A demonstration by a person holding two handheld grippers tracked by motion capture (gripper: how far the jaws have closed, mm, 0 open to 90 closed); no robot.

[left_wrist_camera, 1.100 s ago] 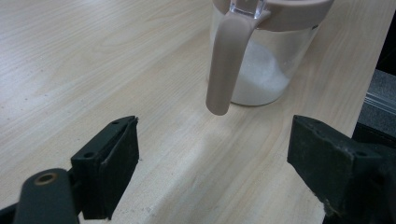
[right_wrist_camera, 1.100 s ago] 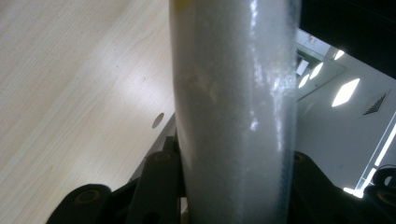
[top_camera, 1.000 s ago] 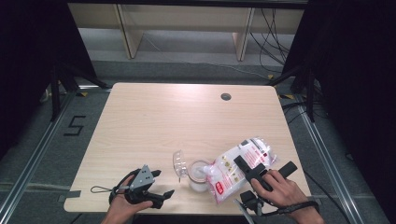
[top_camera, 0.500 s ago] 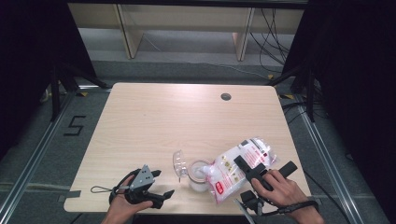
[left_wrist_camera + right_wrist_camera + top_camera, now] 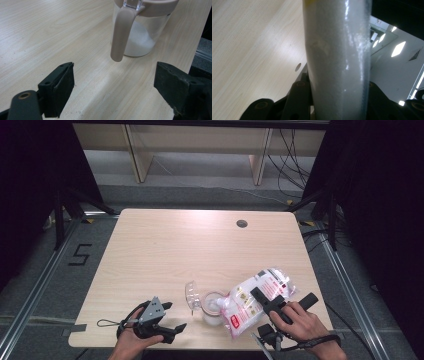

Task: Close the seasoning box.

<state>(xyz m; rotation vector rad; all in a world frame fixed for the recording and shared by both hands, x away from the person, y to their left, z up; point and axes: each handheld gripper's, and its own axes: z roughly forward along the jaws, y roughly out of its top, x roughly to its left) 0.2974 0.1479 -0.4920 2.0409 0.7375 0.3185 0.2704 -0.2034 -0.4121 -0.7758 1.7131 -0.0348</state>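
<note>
A: Two grippers, but one is doing the work. The right gripper (image 5: 264, 296) is clamped on the white bag of granules (image 5: 255, 300), tipped with its lower end over the mouth of the clear jar (image 5: 214, 306) near the table's (image 5: 200, 245) front edge.

B: So mid-pour, I'd say. And the left gripper (image 5: 170, 317)?

A: Jaws wide, holding nothing, just beside the jar's beige handle (image 5: 121, 32).

B: Next it probably needs the bag's tail raised, with the jar steadied.

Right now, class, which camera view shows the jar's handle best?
The left gripper view: the handle hangs close and sharp before the jar. The high view shows the jar small, handle unclear. The right gripper view shows the bag.
</note>
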